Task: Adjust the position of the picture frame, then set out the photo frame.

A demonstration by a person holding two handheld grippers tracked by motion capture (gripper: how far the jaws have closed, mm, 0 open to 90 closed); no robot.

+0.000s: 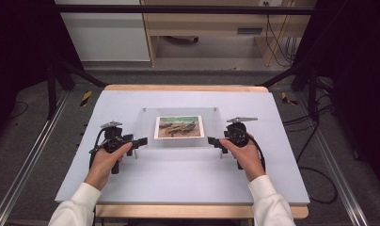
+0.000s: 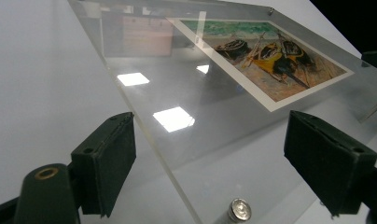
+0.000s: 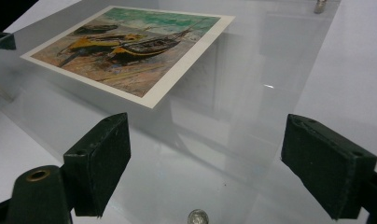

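Note:
A clear acrylic panel [image 1: 145,126] lies flat on small metal standoffs on the pale table [image 1: 178,181]. A print of beached boats [image 1: 178,127] sits in its middle. My left gripper [image 1: 142,141] is at the panel's left edge, near the front corner. In the left gripper view the panel [image 2: 200,140] reaches in between the wide-apart jaws of the left gripper [image 2: 210,137], and the pads do not touch it. My right gripper [image 1: 211,141] is at the panel's right edge. There too the right gripper [image 3: 205,135] stands open around the panel [image 3: 233,140], close to the print [image 3: 130,46].
Silver standoff caps show at the panel's near corners [image 2: 239,210] [image 3: 198,217] and at far ones [image 2: 270,10] [image 3: 320,5]. The table's wooden rim [image 1: 183,88] runs along the back. Metal rails [image 1: 33,155] and cables [image 1: 315,183] flank the table on the floor.

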